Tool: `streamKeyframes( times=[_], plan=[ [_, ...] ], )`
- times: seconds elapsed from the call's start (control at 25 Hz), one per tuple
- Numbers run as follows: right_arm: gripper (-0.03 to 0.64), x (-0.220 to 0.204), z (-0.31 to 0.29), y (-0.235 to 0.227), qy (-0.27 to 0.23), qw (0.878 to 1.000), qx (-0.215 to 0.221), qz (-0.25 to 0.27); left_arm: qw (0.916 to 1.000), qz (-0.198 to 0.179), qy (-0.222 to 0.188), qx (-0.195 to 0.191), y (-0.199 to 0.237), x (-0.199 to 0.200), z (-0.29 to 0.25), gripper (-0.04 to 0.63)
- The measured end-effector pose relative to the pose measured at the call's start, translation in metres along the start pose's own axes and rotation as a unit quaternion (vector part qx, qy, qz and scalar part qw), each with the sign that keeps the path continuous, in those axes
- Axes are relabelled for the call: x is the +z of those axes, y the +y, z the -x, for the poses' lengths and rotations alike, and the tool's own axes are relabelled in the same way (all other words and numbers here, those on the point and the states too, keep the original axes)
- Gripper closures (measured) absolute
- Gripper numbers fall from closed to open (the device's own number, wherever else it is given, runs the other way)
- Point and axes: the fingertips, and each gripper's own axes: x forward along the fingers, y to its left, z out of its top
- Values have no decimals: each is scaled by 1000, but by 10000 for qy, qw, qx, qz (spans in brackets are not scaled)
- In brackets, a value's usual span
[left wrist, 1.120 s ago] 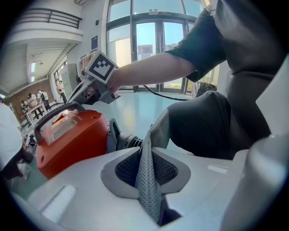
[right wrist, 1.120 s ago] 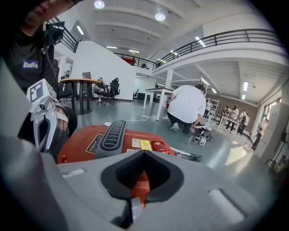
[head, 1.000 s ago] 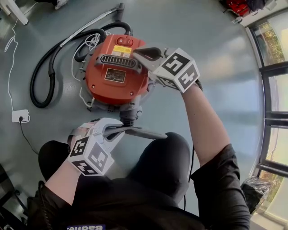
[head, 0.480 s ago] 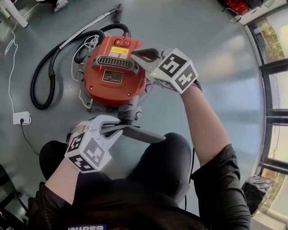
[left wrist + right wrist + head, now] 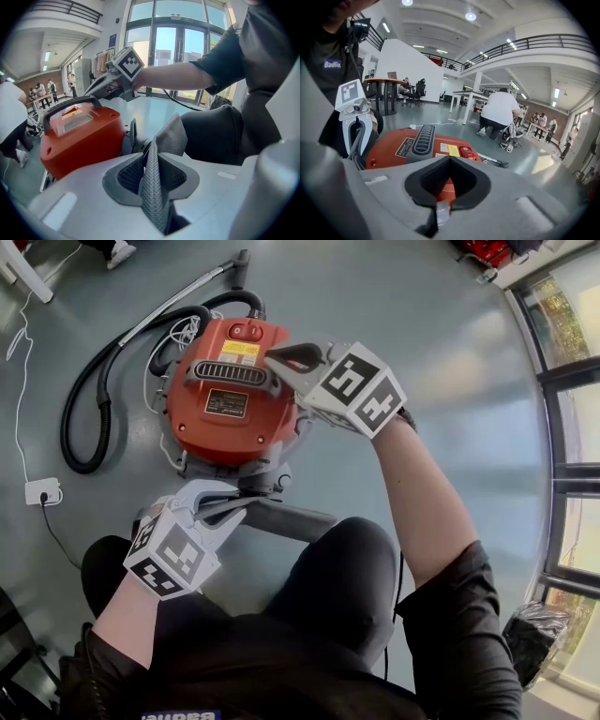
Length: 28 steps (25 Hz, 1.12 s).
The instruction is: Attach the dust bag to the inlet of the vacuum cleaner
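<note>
Left gripper [image 5: 239,505] grips a fold of the grey mesh fabric dust bag [image 5: 171,138], one pad pressing on each side. Its jaws have just been easing apart with the fabric between them. The gripper sits low at the left, just in front of the person's lap.

Far left on the grey-blue floor [image 5: 450,352] lies a white plug block [image 5: 39,491] with a thin white cable. Next to it a black ribbed hose [image 5: 84,418] loops round to the orange drum-shaped vacuum cleaner [image 5: 225,413].

The vacuum stands upright on the floor with a dark grey slotted handle [image 5: 230,374] across its top. The grey inlet port [image 5: 267,482] is at its near edge. The dust bag runs from the left jaws rightward, just below that port and across the black-trousered knee [image 5: 347,568]. Cannot tell whether its mouth is seated on the port.

Right of the handle, the right gripper [image 5: 272,357] has its jaws closed together with no task item between them. Its tips are at the vacuum's orange top edge.
</note>
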Motion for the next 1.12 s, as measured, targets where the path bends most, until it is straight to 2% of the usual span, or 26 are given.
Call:
streamKeyframes(
  times=[0.6, 0.84, 1.12],
  plan=[
    [629, 0, -1, 0, 15, 10000, -70, -8, 9999, 83, -121, -3, 3, 0, -6, 480],
    [629, -2, -5, -3, 136, 9994, -264, 162, 9996, 58, -265, -62, 3, -3, -3, 440],
    [626, -2, -5, -6, -46, 9991, -432, -8, 9991, 126, -324, -233, -1, -7, 1, 409]
  ],
)
